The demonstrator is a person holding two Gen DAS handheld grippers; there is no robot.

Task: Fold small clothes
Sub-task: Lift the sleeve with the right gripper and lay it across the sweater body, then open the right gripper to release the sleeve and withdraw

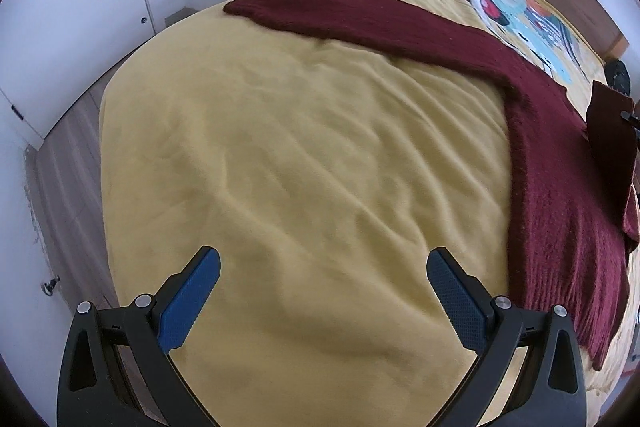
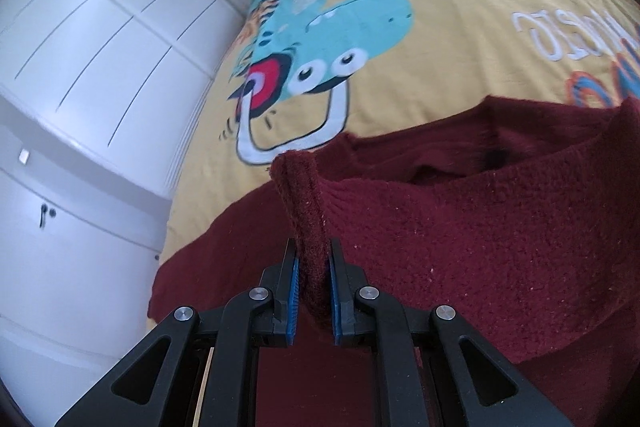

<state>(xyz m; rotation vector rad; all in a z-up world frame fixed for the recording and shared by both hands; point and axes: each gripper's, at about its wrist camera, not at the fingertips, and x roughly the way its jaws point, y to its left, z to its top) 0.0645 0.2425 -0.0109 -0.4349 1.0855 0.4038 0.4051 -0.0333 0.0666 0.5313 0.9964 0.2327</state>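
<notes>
Now the right claw pinches the maroon sweater; the left claw gapes, sweater well apart.

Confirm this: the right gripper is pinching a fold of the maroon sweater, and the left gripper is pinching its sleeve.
Half wrong. In the left wrist view the left gripper is open over the bare yellow bedspread, holding nothing. The right gripper does pinch a fold of the maroon sweater.

The maroon sweater runs off the left wrist view at three o'clock, so its body is cut away there. In the right wrist view the sweater leaves the frame at four o'clock, and white lettering on the yellow bedspread, at two o'clock, is cropped and unreadable.
</notes>
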